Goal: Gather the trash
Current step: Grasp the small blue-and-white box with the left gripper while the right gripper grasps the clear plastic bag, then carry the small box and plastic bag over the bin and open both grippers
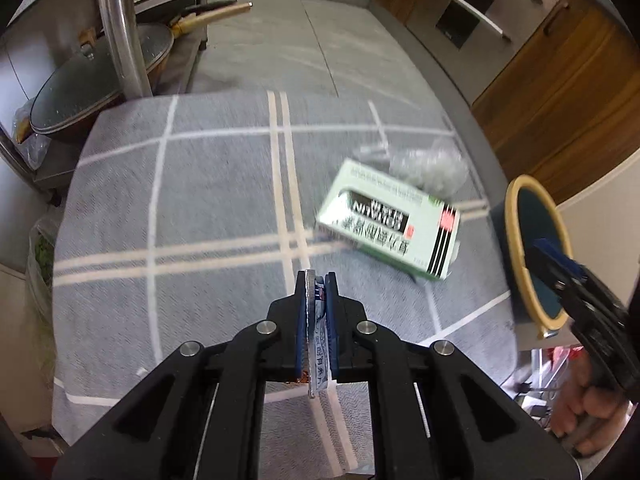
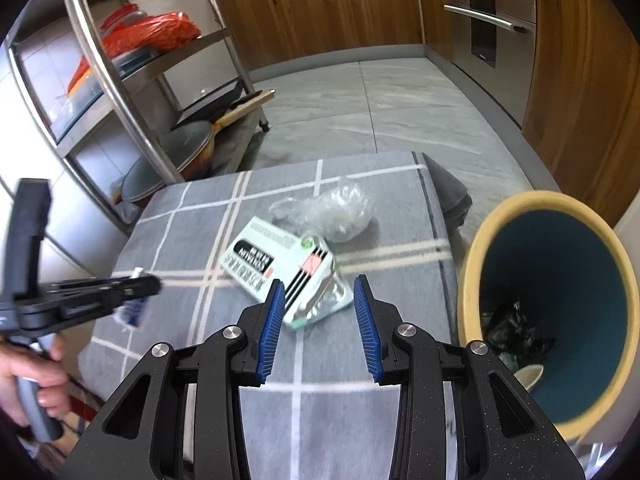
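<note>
My left gripper [image 1: 316, 280] clamps flat wrapper [image 1: 318, 332]; right gripper [image 2: 319, 286] half-open, empty. Bin [image 2: 500, 208] at 3 o'clock holds some trash. Box [image 2: 276, 264], plastic bag [image 2: 332, 212] left at 12.

Cloth [image 2: 192, 240] lies open left of carton [image 2: 276, 268]; bin [image 2: 472, 248] blocks right.

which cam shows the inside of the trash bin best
The right wrist view: it looks straight down into the trash bin, showing dark trash at its bottom. The left wrist view catches the bin only edge-on at the frame's right, its interior mostly hidden.
</note>
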Demonstrator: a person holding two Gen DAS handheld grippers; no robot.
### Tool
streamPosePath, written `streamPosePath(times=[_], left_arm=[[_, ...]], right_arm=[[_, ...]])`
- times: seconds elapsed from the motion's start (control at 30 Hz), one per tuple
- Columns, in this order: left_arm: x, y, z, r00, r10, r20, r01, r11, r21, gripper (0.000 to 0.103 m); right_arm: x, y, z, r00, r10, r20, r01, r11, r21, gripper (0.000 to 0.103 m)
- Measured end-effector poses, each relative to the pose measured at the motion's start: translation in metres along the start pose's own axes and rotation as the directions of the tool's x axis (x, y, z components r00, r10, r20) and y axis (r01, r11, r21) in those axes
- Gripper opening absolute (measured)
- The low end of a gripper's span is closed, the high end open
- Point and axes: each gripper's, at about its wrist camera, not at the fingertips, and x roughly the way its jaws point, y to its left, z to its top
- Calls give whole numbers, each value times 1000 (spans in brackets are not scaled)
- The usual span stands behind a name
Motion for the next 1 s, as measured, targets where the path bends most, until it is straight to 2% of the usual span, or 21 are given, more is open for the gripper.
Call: streamPosePath(times=[0.1,0.2,0.43,0.63,0.67,0.7,0.73,0.8,1.0], left_arm=[[-11,4,9,999,-32,17,32,999,-11,7],[-14,6,17,996,-78,35,79,996,-38,7],[-23,-1,26,983,-164,83,169,983,-65,7],[-28,-16,35,974,-199,106,205,977,-49,7],[-28,-19,36,974,-199,110,204,978,-35,7],[-30,-22,37,974,-195,114,199,980,-23,7],[-31,-26,38,974,-192,119,195,981,-10,7],[-32,-30,39,973,-194,122,195,981,0,7],[-33,-42,40,971,-202,130,202,979,10,7]], right_arm=[[15,-2,15,1000,6,-2,-6,1000,9,38],[32,-4,30,1000,23,7,-24,999,41,52],[79,-23,47,999,42,-8,-40,983,181,53],[111,-37,47,997,67,-29,-56,960,273,52],[114,-38,47,997,70,-32,-58,957,283,44],[117,-40,46,996,76,-36,-62,954,292,28],[120,-41,45,996,83,-43,-66,952,299,16],[118,-40,44,996,87,-36,-73,954,291,3],[92,-38,47,996,92,20,-94,957,274,1]])
